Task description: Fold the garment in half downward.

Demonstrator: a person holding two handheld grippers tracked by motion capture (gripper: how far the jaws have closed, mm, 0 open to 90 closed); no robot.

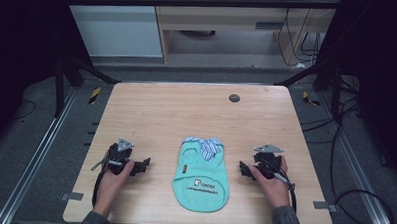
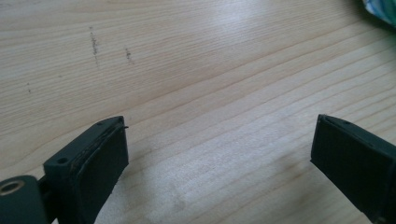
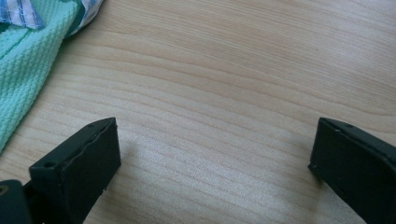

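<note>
Garment point(image 1: 202, 174): small mint-green knit shirt with striped collar and dark print, flat on the wooden desk point(image 1: 186, 106), near the front edge, centred. Left claw point(image 1: 143, 165) rests on the desk just left of it, jaws spread, nothing between them. Right claw point(image 1: 244, 169) just right of it, jaws also spread and empty. Both point inward at the shirt, not touching it.

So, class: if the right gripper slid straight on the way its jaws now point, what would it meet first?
Probably the mint-green garment. The right gripper rests open on the wooden table, jaws aimed toward the centre. In the right gripper view the cloth lies off to one side, so it might only clip the edge.
</note>
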